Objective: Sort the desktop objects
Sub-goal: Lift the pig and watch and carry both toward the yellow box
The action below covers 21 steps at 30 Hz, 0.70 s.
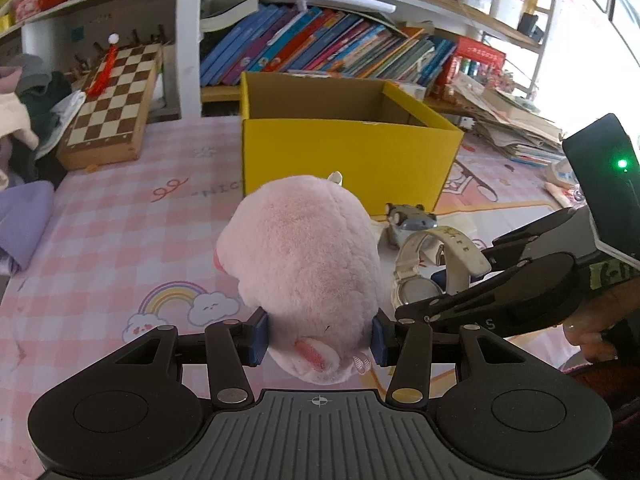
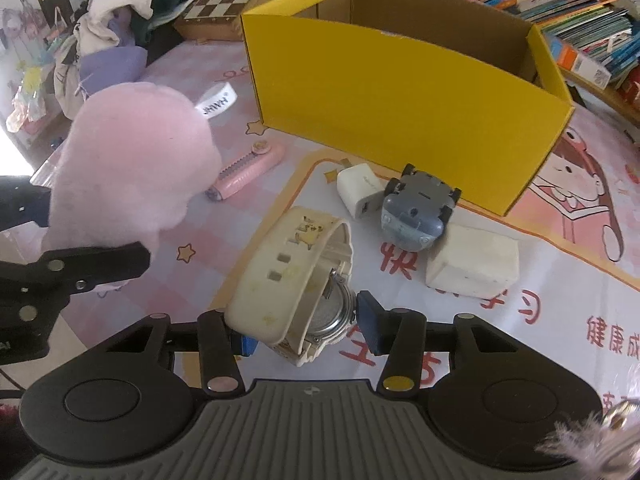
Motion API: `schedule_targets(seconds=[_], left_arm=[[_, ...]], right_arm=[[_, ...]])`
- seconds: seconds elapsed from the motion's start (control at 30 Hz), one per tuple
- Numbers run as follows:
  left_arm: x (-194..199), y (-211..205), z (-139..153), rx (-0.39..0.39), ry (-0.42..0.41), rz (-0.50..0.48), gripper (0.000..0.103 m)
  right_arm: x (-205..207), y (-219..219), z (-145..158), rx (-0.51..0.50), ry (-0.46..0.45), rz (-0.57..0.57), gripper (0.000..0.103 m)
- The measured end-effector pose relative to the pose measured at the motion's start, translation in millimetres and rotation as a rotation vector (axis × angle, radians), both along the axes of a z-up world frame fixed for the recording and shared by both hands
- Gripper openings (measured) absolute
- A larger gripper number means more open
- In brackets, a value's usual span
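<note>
My left gripper (image 1: 318, 338) is shut on a pink plush toy (image 1: 304, 264), held in front of the open yellow cardboard box (image 1: 344, 160). The plush also shows at the left of the right wrist view (image 2: 132, 168). My right gripper (image 2: 306, 334) holds a cream wristwatch (image 2: 296, 280) between its blue pads; the watch also shows in the left wrist view (image 1: 432, 268). A grey toy car (image 2: 416, 212), a white charger (image 2: 358, 190), a white block (image 2: 472, 266) and a pink utility knife (image 2: 248, 170) lie on the mat before the box (image 2: 400, 120).
A chessboard case (image 1: 112, 104) and piled clothes (image 1: 24, 120) are at the left. Leaning books (image 1: 320, 44) fill the shelf behind the box. A stack of papers (image 1: 516, 120) sits at the right. The desk has a pink checked mat (image 1: 120, 240).
</note>
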State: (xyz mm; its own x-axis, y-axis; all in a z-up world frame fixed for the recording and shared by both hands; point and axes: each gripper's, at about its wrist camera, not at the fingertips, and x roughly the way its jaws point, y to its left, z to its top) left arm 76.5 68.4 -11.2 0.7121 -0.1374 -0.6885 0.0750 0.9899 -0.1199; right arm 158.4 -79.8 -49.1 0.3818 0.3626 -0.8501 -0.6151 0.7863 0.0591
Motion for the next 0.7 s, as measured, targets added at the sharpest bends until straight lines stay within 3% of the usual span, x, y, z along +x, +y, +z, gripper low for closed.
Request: schedule_targets(seconds=[0.7], left_arm=[[-5.8, -27.7, 7.4, 0.007, -0.058, -0.183, 0.046]], right_arm=[[-40.0, -38.6, 20.5, 0.022, -0.102, -0.161, 0.046]])
